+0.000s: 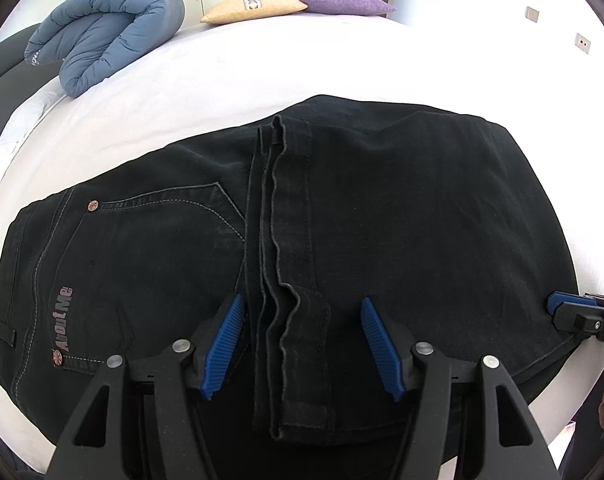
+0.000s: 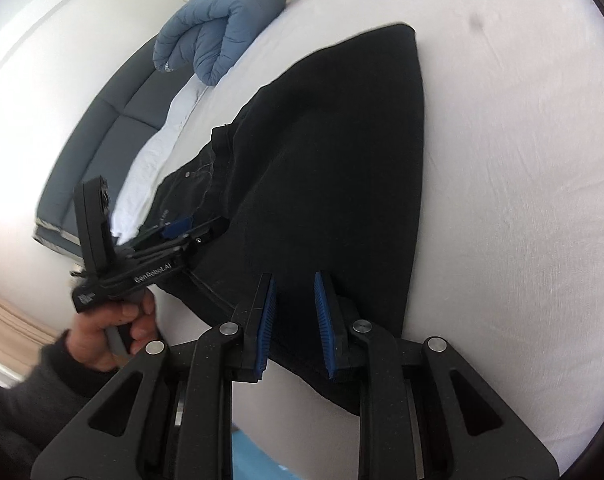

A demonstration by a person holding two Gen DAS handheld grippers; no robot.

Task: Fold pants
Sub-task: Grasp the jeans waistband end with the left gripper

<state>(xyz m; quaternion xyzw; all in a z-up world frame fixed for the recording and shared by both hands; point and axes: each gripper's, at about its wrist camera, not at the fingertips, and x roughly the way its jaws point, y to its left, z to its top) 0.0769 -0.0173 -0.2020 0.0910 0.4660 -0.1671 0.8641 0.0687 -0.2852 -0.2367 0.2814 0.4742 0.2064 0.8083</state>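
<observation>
Black jeans (image 1: pixel 381 216) lie folded on the white bed, leg hems laid back over the seat beside an "AboutMe" pocket. My left gripper (image 1: pixel 302 344) is open, its blue pads either side of the leg hems (image 1: pixel 298 320) at the near edge, holding nothing. My right gripper (image 2: pixel 296 324) is open with a narrow gap, hovering over the near corner of the jeans (image 2: pixel 333 184); no cloth is pinched. It also shows in the left wrist view (image 1: pixel 565 306) at the jeans' right edge. The left gripper shows in the right wrist view (image 2: pixel 178 228).
A rolled blue duvet (image 1: pixel 110 32) lies at the bed's far left. A yellow pillow (image 1: pixel 254 8) and a purple pillow (image 1: pixel 345 2) lie at the far end. White sheet (image 1: pixel 230 80) surrounds the jeans. A grey padded bed frame (image 2: pixel 102 136) runs along the left.
</observation>
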